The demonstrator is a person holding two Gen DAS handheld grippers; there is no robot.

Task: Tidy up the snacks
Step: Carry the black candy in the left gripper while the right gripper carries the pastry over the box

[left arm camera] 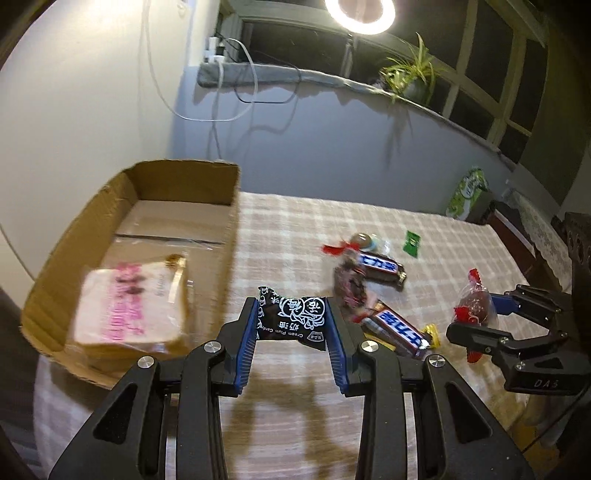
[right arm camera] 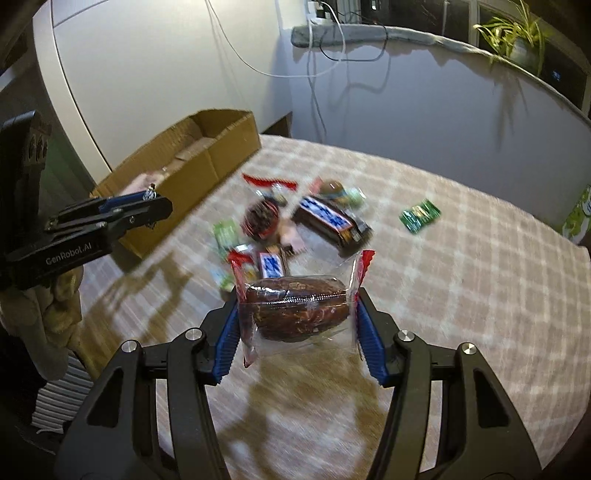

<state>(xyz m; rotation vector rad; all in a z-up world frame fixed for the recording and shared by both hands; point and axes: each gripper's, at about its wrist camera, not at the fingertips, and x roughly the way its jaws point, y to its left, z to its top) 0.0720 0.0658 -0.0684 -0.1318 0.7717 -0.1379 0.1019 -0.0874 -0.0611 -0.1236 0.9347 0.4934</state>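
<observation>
Early on: only a bread pack (left arm camera: 129,310) in the box (left arm camera: 221,229) at 9 o'clock; left gripper (left arm camera: 291,325) clamping a black candy (left arm camera: 291,319), right gripper (right arm camera: 297,314) clamping a brown snack (right arm camera: 295,310), chocolate bars (left arm camera: 380,266) left at 1 o'clock

Grey wall (left arm camera: 314,147), dark windows (left arm camera: 491,74) — ring light (left arm camera: 360,16), sill plant (left arm camera: 413,74)

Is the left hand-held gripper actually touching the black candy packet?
Touching. The left wrist view shows the left hand-held gripper with both blue pads pressed against the ends of the black candy packet, which hangs between them above the table.
</observation>
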